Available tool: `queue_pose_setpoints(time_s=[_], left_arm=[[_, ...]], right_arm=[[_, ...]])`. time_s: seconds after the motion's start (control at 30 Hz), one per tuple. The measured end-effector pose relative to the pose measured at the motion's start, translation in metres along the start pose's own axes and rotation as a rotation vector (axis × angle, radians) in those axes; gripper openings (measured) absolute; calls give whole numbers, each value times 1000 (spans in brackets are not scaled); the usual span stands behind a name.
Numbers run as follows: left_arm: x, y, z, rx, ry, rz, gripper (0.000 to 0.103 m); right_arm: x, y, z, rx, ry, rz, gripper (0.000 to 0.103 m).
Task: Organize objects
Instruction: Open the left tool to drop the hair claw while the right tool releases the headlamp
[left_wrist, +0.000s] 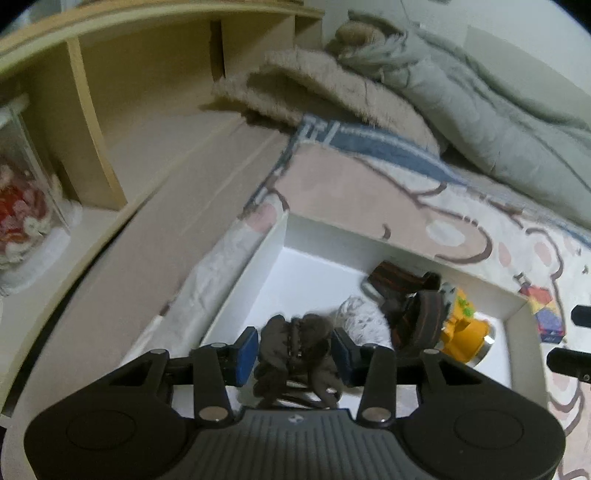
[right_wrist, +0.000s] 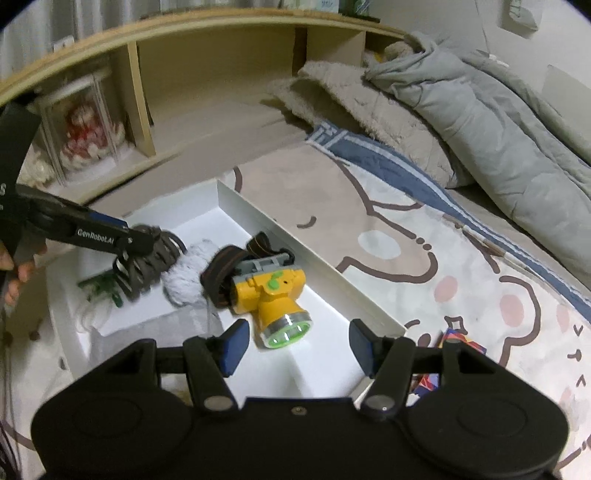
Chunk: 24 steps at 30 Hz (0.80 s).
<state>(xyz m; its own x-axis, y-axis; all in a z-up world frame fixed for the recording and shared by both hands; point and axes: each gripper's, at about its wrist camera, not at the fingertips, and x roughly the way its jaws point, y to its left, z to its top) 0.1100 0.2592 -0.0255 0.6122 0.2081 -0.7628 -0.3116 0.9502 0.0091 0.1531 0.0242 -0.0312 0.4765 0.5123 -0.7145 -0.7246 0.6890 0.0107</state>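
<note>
Here the left gripper (left_wrist: 295, 350) hangs over the white box (left_wrist: 275, 240), its blue pads (left_wrist: 245, 354) closed against a brown glove (left_wrist: 291, 354) that dangles between them above the box floor. From the right wrist view the same gripper (right_wrist: 138, 242) comes in from 9 o'clock, and the glove (right_wrist: 147, 266) hangs over the box's left half. Its side reads "GenRobot.AI".

The right gripper (right_wrist: 295, 347) stands wide open with nothing between its fingers, poised above the near end of the box (right_wrist: 295, 236). The yellow headlamp (right_wrist: 273, 299) lies just ahead of it, at 12 o'clock, lens toward the camera and dark strap (right_wrist: 221, 269) curled behind. A pale cloth (right_wrist: 186, 277) lies touching the strap, between it and the glove. Something green (right_wrist: 103, 288) lies under the glove at 10 o'clock; what it is I cannot tell.

The box's long wall runs from 12 toward 3 o'clock, close beside the headlamp; bare floor shows along it and at the far corner in the left view. The box sits on a bear-print blanket (right_wrist: 443, 258). A colourful packet (right_wrist: 461, 339) lies outside the box's near corner, its print too small to read. A wooden shelf (right_wrist: 221, 74) runs along 11 to 12 o'clock, with grey bedding (right_wrist: 480, 110) heaped at 2 o'clock.
</note>
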Motion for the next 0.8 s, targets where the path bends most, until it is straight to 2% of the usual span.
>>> queue_pose_setpoints(time_s=[0.17,0.4,0.47,0.6,0.8], left_arm=[[-32,-4,-2,-6,-50,-40,45],[-56,-15,-12,27,-57,-48,47],[-61,-18,-15,40,-58,-43,52],[-70,-24,-19,58,-65,-38,56],[-86,-34,-29,84,-76,-34,76]], right_arm=[[-19,0,-2,33,-39,19,61],[-45,-1,-10,47,-70,23,64],[-51,-2,-13,62,-78,18,65],[-62,-6,-21,104,-97,19,71],[-73,-20,-32,175,-121,16,76]])
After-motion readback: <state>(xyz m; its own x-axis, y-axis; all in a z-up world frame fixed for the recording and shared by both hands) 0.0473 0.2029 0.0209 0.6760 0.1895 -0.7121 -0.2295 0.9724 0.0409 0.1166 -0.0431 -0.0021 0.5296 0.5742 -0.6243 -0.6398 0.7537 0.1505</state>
